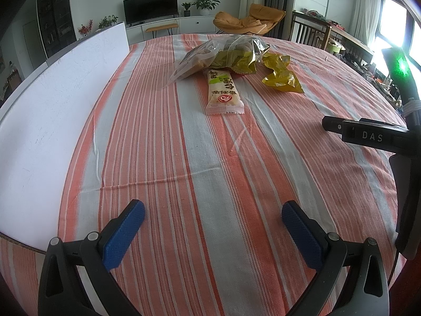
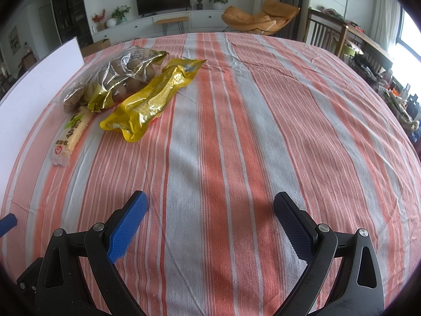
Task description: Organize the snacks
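- Snacks cluster upper left in the right view: clear crinkly plastic bag of brown balls (image 2: 115, 76), yellow foil pouch (image 2: 150, 100), pale pink wafer packet (image 2: 72, 134).
- Left gripper (image 1: 213, 217) and right gripper (image 2: 210, 209): blue-padded fingers spread apart, empty, over orange-and-grey striped cloth (image 2: 236, 131).

The clear crinkled plastic bag of brown round snacks (image 1: 210, 55) overlaps the pale pink-edged wafer packet's (image 1: 223, 92) far end; its print is unreadable.

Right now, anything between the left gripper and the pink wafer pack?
Nothing: only bare striped tablecloth between the open left gripper and the pink wafer pack, per the left wrist view.
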Demonstrator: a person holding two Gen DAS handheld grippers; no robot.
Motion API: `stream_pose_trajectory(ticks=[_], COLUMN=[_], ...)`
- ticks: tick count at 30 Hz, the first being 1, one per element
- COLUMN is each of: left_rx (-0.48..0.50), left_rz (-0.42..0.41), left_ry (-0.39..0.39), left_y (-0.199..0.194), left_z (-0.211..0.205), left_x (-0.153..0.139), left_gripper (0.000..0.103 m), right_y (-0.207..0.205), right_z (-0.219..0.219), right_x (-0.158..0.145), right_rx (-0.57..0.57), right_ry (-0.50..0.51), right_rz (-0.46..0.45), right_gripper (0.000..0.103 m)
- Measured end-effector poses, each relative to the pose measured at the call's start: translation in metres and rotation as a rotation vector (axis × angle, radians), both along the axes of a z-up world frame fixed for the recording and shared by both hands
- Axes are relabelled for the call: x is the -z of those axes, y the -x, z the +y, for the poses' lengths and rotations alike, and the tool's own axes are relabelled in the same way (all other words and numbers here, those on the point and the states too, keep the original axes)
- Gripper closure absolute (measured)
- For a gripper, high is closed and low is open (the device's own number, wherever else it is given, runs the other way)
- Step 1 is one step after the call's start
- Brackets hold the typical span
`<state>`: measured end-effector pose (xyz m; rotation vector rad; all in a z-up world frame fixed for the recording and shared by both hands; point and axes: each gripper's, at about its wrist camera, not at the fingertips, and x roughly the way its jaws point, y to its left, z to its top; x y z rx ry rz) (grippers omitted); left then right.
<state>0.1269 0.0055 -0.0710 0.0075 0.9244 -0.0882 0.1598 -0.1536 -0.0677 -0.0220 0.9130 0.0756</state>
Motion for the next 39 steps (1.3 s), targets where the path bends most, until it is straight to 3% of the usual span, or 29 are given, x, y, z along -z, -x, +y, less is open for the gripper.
stream_pose_trajectory(ticks=[13, 17, 22, 29, 31, 36, 37, 39], left_rx=[0.003, 0.037, -0.078, -0.089, -0.090, -0.090, -0.090, -0.090], left_rz=[0.009, 0.069, 0.014, 0.011, 0.011, 0.011, 0.011, 0.011], left_ry=[-0.020, -0.032, -0.009, -0.013, -0.013, -0.012, -0.012, -0.011], left_y=[-0.001, -0.014, -0.020, -0.018, -0.018, -0.018, -0.018, -0.018], left_z=[-0.002, 0.000, 0.020, 0.020, 0.020, 0.021, 0.021, 0.021], left_x=[0.000, -0.002, -0.001, 0.000, 0.000, 0.001, 0.001, 0.001], left_gripper=[0.000, 0.000, 0.000, 0.000, 0.000, 0.000, 0.000, 0.000], right_y=[0.000, 0.000, -0.001, -0.004, -0.025, -0.076, -0.089, -0.121], right_z=[-0.001, 0.000, 0.003, 0.003, 0.005, -0.010, -0.005, 0.020], right_x=[-0.001, 0.000, 0.003, 0.003, 0.001, -0.042, -0.045, -0.037], right_rx=[0.000, 0.000, 0.003, -0.006, -0.089, -0.019, -0.018, -0.046], right_ry=[0.000, 0.000, 0.001, 0.002, -0.026, -0.257, -0.266, -0.190], right_rz=[0.000, 0.000, 0.001, 0.023, 0.102, 0.029, 0.028, 0.101], right_gripper=[0.004, 0.004, 0.004, 0.004, 0.006, 0.006, 0.006, 0.006])
